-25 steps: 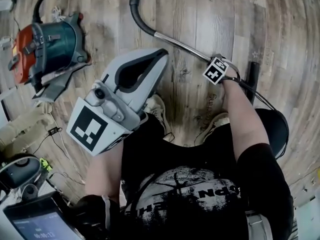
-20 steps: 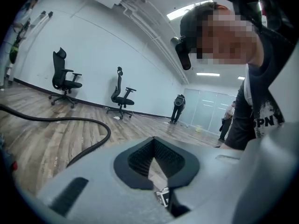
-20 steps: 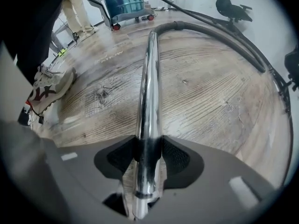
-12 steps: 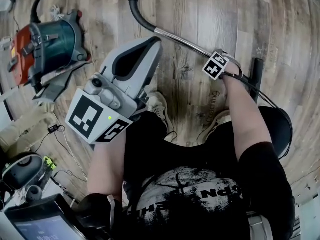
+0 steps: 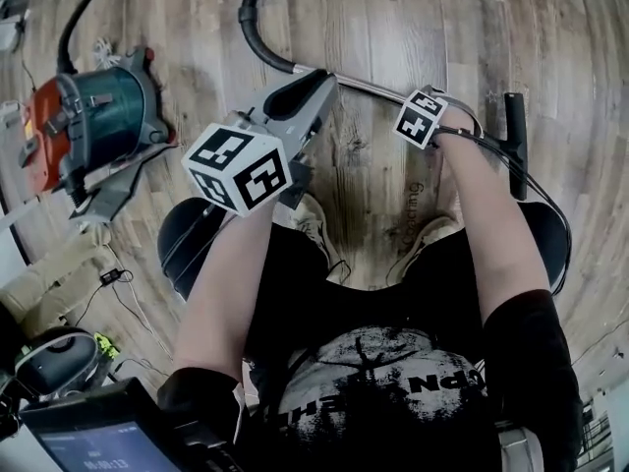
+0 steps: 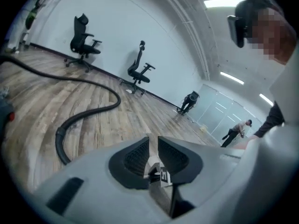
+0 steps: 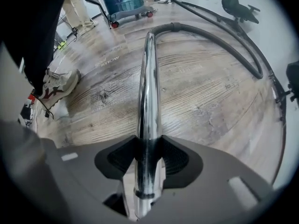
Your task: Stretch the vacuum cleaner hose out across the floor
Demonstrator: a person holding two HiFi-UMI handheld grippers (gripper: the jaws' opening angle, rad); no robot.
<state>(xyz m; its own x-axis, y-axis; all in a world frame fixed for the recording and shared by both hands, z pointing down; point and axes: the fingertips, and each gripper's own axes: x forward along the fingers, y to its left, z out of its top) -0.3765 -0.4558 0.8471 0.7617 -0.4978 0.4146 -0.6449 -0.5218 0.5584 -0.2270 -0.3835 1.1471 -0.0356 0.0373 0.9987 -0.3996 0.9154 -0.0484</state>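
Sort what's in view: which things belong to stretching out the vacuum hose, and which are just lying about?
Job in hand:
black hose
chrome tube, clamped in the right tool
vacuum cleaner
left tool, empty, jaws just opening

Lying about:
office chairs
loose cables

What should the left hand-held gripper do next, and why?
Probably bring the left hand-held gripper onto the tube and close it there. Its jaws have just been opening, with nothing between them, and it hangs near the tube. The right hand-held gripper is shut on the tube, and the hose lies curled on the floor.
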